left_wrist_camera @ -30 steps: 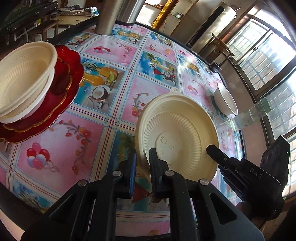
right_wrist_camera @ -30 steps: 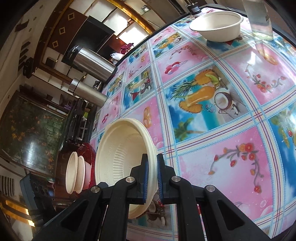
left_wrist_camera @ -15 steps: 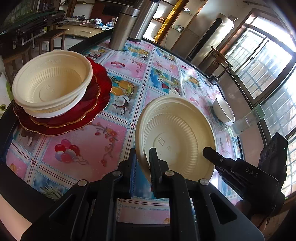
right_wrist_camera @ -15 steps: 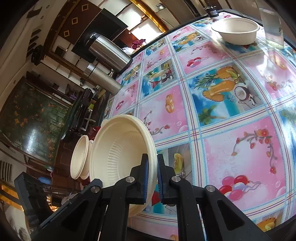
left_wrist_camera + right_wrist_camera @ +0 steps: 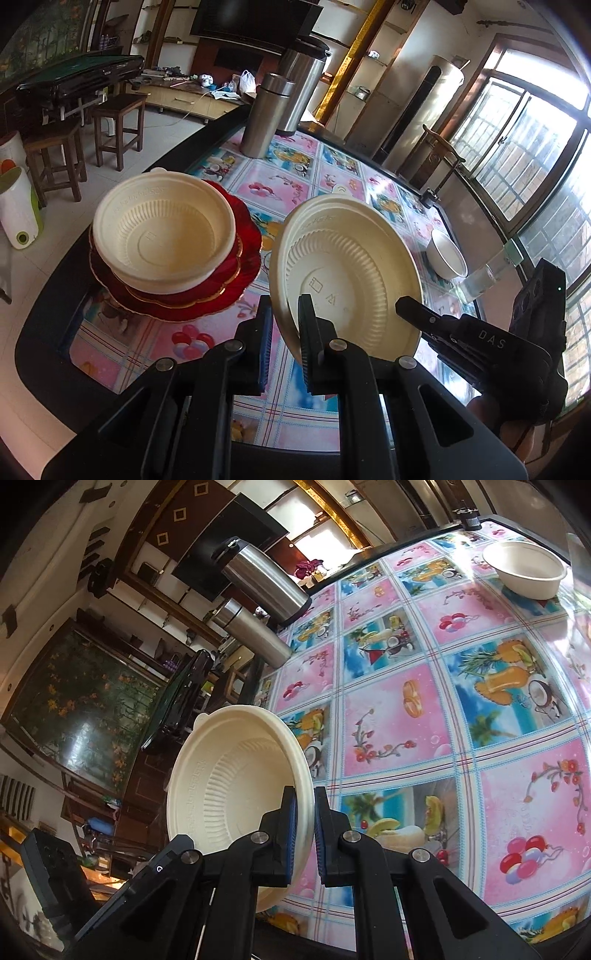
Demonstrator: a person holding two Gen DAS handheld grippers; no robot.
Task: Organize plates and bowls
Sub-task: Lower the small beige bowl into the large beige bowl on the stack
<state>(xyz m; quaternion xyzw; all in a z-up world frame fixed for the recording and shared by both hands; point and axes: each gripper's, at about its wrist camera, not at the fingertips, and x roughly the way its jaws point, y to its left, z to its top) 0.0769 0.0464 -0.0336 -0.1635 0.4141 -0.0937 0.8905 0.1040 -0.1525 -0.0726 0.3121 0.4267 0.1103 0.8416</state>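
A cream ribbed bowl (image 5: 343, 273) hangs tilted on edge above the table, gripped from both sides. My left gripper (image 5: 286, 325) is shut on its near rim, and my right gripper (image 5: 408, 308) reaches its right edge. In the right wrist view the same bowl (image 5: 236, 782) shows its hollow side, with my right gripper (image 5: 301, 812) shut on the rim. To the left, nested cream bowls (image 5: 162, 236) sit on stacked red gold-edged plates (image 5: 245, 258). A white bowl (image 5: 447, 258) stands at the far right of the table (image 5: 524, 570).
Two steel flasks (image 5: 266, 114) (image 5: 266, 579) stand at the far edge of the patterned tablecloth (image 5: 406, 701). A clear glass (image 5: 484, 280) is beside the white bowl. A small white lid-like piece (image 5: 340, 190) lies behind the held bowl. Stools and furniture stand beyond the table's left edge.
Both grippers have lifted the cream bowl up off the table and carried it left. The red plate stack now sits closer to it in the left wrist view.
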